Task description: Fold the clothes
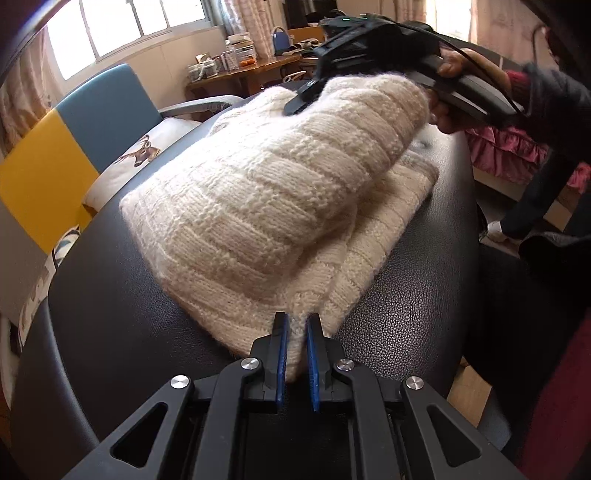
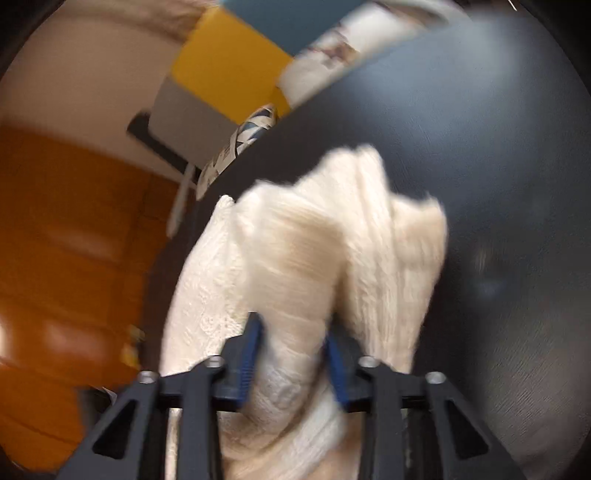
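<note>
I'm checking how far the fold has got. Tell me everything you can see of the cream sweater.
The cream sweater is a thick, ribbed knit, soft and fuzzy. It lies on a black leather-like tabletop, folded into layers, the upper layer bulging above a flatter one. The left gripper pinches its near edge. The right gripper has a bunched fold between its blue pads at the far end, lifting it. That view is blurred.

A black leather-textured table fills the foreground. Behind it stands a blue and yellow chair with a deer-print cushion; farther back, a cluttered wooden desk under a bright window.
</note>
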`<act>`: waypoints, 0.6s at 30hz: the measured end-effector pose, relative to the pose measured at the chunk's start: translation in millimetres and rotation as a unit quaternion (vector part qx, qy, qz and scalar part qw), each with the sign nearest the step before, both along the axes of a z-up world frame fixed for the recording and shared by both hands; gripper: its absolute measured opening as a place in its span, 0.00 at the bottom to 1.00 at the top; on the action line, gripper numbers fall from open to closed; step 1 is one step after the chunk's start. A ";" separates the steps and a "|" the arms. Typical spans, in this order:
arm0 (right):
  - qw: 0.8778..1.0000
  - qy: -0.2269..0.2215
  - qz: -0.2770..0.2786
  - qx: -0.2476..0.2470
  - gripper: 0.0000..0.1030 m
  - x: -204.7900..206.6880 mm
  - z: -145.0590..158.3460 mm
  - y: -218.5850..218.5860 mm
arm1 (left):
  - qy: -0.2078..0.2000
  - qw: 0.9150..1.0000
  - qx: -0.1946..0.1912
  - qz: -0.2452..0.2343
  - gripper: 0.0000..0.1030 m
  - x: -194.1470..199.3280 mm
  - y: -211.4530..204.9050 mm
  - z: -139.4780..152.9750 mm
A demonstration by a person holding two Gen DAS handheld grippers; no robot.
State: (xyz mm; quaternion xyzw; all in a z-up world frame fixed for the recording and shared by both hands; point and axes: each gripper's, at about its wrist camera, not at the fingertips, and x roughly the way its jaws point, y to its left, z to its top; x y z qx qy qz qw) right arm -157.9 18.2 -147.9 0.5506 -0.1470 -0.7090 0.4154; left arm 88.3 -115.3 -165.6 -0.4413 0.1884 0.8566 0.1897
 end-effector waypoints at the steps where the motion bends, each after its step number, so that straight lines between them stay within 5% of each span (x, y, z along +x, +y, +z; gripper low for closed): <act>1: 1.000 0.019 0.013 0.004 0.12 2.0 12.4 -4.9 | -0.001 1.000 -0.004 -0.006 0.10 0.0 0.7 0.2; 6: 0.982 0.180 0.052 0.008 0.10 23.4 112.7 -5.9 | -0.013 0.999 -0.016 -0.033 0.10 0.1 1.0 1.3; 9: 0.975 0.202 0.053 0.080 0.10 17.1 107.4 -1.0 | -0.020 0.998 -0.017 -0.048 0.10 0.5 0.0 2.6; 12: 0.975 0.160 0.026 0.155 0.02 -1.5 51.5 6.6 | -0.026 0.998 -0.021 -0.058 0.10 1.2 0.1 1.3; 14: 0.980 0.116 -0.004 0.161 0.02 -7.1 18.5 26.6 | -0.030 0.997 -0.024 -0.066 0.10 1.7 1.4 1.9; 16: 0.987 0.079 -0.037 0.131 0.06 -6.1 -2.3 51.4 | -0.032 0.997 -0.028 -0.071 0.10 2.7 1.7 2.4; 18: 0.995 0.060 -0.058 0.051 0.09 2.8 0.5 76.6 | -0.039 0.997 -0.016 -0.067 0.10 0.7 -1.8 4.1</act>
